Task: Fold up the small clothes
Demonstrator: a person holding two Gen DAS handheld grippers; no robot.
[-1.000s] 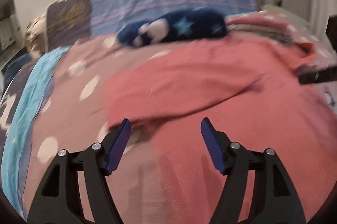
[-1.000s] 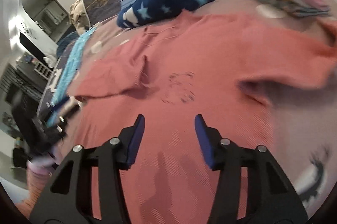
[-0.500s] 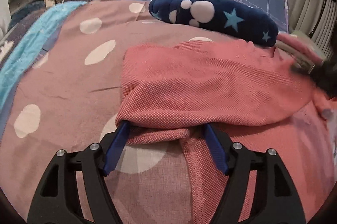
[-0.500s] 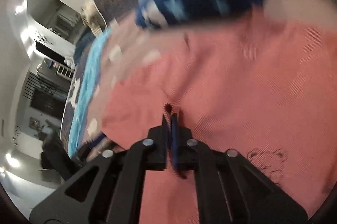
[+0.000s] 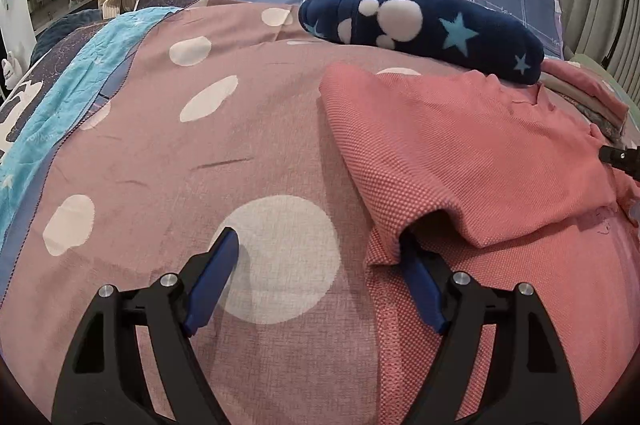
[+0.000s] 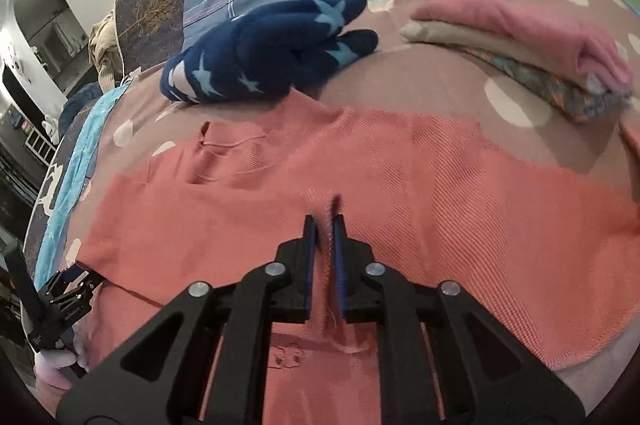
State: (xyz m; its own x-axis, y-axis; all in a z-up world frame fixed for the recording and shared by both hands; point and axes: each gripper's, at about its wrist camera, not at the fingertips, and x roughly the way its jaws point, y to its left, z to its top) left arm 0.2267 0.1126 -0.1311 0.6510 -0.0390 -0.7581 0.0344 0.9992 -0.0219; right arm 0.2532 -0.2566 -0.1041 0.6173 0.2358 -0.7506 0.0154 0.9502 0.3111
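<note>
coral knit shirt (image 6: 440, 185), part-folded, bunched edge

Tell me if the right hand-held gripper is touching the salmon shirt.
Touching. The right wrist view shows the right hand-held gripper closed on a pinched ridge of the salmon shirt, fabric standing up between its blue pads.
</note>
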